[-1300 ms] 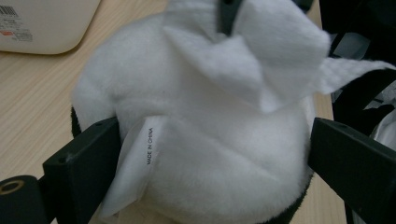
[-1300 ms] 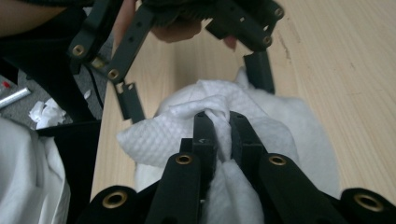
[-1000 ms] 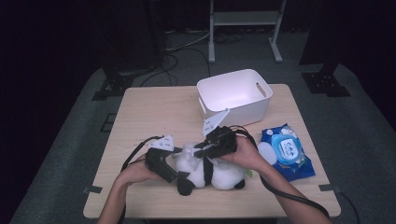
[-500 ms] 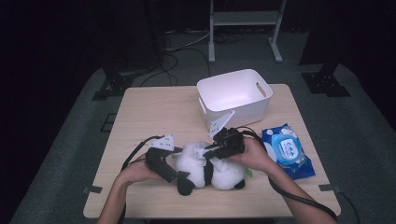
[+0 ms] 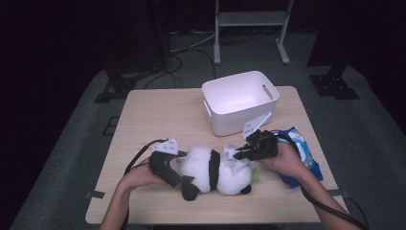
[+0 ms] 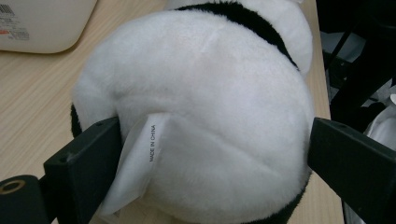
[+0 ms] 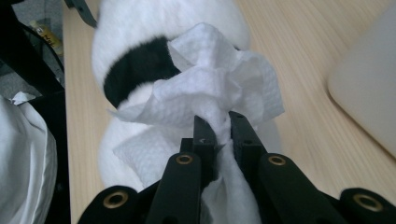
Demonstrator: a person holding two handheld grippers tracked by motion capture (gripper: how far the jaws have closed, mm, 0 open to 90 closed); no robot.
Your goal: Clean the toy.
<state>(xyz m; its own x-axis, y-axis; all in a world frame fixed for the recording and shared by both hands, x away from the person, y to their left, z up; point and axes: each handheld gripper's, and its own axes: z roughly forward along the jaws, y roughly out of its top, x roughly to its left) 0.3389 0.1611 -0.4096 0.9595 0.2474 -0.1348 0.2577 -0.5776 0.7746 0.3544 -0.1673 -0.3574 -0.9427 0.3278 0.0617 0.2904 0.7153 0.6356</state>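
A black-and-white panda plush (image 5: 210, 170) lies on its side on the wooden table (image 5: 153, 120). My left gripper (image 5: 181, 167) is shut on the plush's white rear; in the left gripper view (image 6: 215, 135) both jaws press into the fur (image 6: 205, 93) beside a sewn label (image 6: 140, 163). My right gripper (image 5: 238, 153) is at the plush's right end. Its jaws have just been closing and now pinch a crumpled white wipe (image 5: 233, 154). In the right gripper view (image 7: 217, 123) the wipe (image 7: 210, 88) rests against the plush (image 7: 140, 28).
A white plastic bin (image 5: 239, 100) stands behind the plush, with its wall in the left gripper view (image 6: 42, 23) and its corner in the right gripper view (image 7: 369, 84). A blue wipes packet (image 5: 299, 143) lies at the table's right edge under my right hand.
My right gripper has slid to the right along the plush with the wipe in its jaws. The left gripper has kept its hold in place.
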